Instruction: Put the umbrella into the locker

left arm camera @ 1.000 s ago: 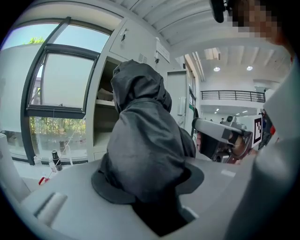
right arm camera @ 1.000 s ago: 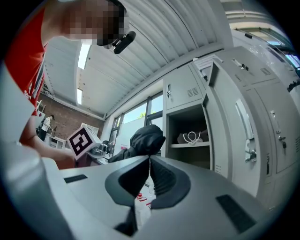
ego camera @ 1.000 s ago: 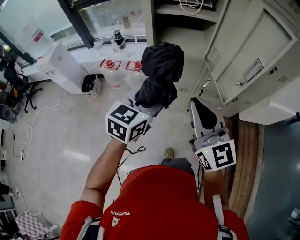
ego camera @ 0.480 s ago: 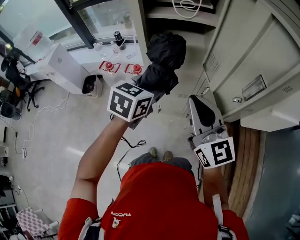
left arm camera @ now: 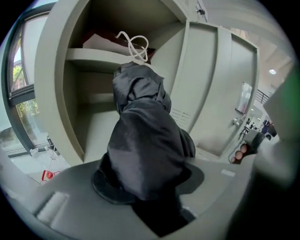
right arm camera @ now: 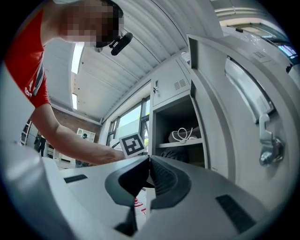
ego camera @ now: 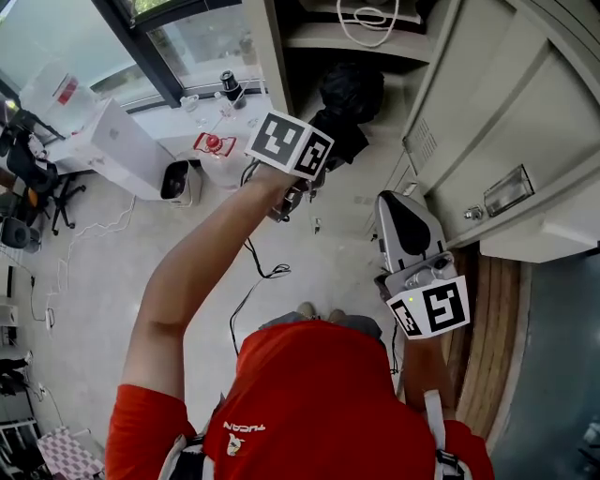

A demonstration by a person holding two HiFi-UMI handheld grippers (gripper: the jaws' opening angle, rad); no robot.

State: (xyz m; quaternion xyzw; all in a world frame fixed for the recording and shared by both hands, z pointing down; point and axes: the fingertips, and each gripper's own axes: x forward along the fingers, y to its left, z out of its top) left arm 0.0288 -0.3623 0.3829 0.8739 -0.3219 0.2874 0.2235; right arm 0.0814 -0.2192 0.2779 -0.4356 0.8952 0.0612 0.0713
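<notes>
The black folded umbrella (ego camera: 349,101) (left arm camera: 145,140) is pinched between the jaws of my left gripper (ego camera: 321,142), which is shut on its lower part. My left arm is stretched out, and the umbrella's top end is at the mouth of the open locker (ego camera: 309,56), below its inner shelf (left arm camera: 93,56). In the right gripper view the umbrella (right arm camera: 174,154) shows inside the lower compartment. My right gripper (ego camera: 405,225) (right arm camera: 149,161) hangs back by the locker's open door (ego camera: 487,131), jaws shut and holding nothing.
A coiled white cable (ego camera: 367,11) (left arm camera: 136,44) lies on the locker's shelf. The open door (left arm camera: 220,93) with its latch (right arm camera: 269,150) stands to the right. On the floor to the left are a white box (ego camera: 127,145), a small bin (ego camera: 176,178) and loose cables (ego camera: 262,272).
My left arm has reached up the picture, carrying the umbrella from in front of the locker to its opening. The right gripper has barely shifted and stays shut.
</notes>
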